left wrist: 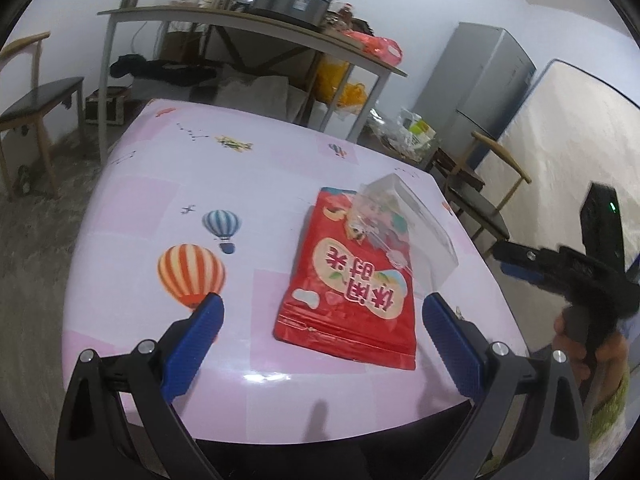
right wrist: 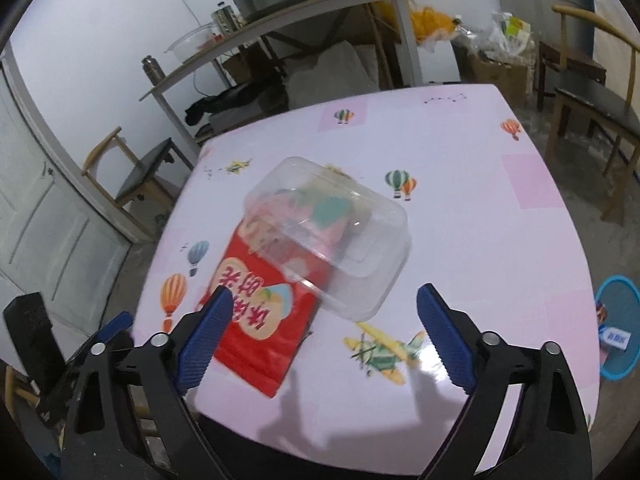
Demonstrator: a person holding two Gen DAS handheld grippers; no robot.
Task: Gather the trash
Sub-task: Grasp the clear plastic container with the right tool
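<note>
A red snack bag (left wrist: pixel 352 292) with Chinese lettering lies flat on the pink table (left wrist: pixel 168 184). A clear plastic box (left wrist: pixel 408 228) rests tilted on its far end. My left gripper (left wrist: pixel 322 316) is open and empty, just short of the bag's near edge. In the right wrist view the red bag (right wrist: pixel 260 320) and the clear box (right wrist: pixel 340 232) lie ahead. My right gripper (right wrist: pixel 324 308) is open and empty, above the table near the box's near corner. The right gripper also shows at the left view's right edge (left wrist: pixel 520 268).
A blue bin (right wrist: pixel 620 328) stands on the floor to the right of the table. Wooden chairs (left wrist: pixel 480 196) (right wrist: pixel 592 96) stand around it. A cluttered side table (left wrist: pixel 248 28) with a rice cooker is behind, and a fridge (left wrist: pixel 480 80) at the back right.
</note>
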